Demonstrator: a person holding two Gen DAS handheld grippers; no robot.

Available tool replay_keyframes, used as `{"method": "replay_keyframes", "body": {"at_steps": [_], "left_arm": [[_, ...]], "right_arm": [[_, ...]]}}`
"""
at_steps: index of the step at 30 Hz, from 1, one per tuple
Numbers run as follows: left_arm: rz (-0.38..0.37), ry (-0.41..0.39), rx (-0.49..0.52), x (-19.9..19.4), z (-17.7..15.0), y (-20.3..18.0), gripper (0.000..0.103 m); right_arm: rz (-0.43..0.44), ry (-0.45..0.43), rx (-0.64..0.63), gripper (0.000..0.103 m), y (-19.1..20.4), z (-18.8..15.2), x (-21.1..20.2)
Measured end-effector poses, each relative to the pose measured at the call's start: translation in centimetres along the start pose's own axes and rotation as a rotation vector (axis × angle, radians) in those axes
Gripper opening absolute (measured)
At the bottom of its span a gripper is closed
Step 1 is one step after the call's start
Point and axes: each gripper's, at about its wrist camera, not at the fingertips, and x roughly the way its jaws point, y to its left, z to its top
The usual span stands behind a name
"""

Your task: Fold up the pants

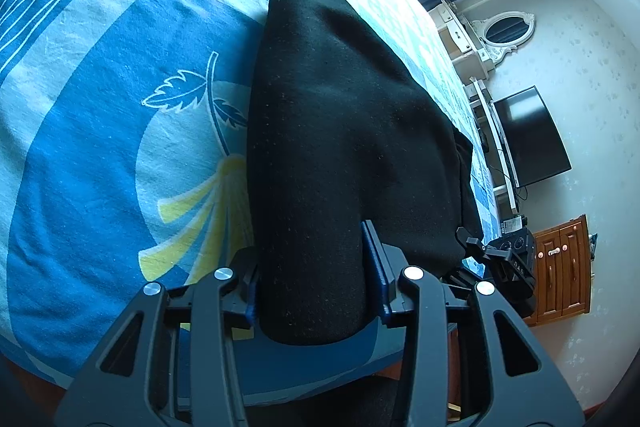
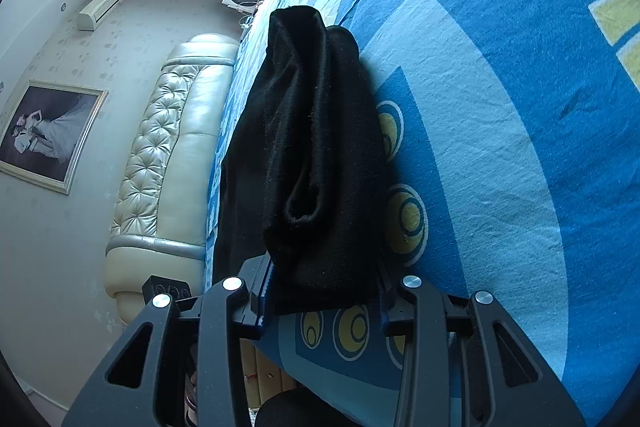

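Both jaws clamp black pants (image 1: 340,131).

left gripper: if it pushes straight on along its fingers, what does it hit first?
The black pants. The left gripper already has a bunch of that cloth between its fingers, and the fabric fills the line ahead. Beyond it lies the blue bedspread; how thick the cloth is before that, I can't tell.

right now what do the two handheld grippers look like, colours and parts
Both match. The left gripper and right gripper are matte black plastic, each with two angled linkage arms per side with slot cutouts, joined by round silver pivot caps. The fingers are flat blue-edged plates. In the left wrist view the right gripper's black body shows white lettering, too small to read. No hands, sleeves or cables show.
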Motion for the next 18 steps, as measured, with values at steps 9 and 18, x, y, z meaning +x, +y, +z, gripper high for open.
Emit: {"method": "replay_keyframes", "body": {"at_steps": [9, 18], "left_arm": [[-0.006, 0.003, -0.007, 0.05, 0.04, 0.15, 0.041], [0.002, -0.004, 0.011, -0.61, 0.04, -0.61, 0.036]], "right_arm": [[0.000, 0.000, 0.000, 0.038, -0.09, -0.01, 0.00], [-0.006, -0.018, -0.011, 0.038, 0.87, -0.17, -0.72]]}}
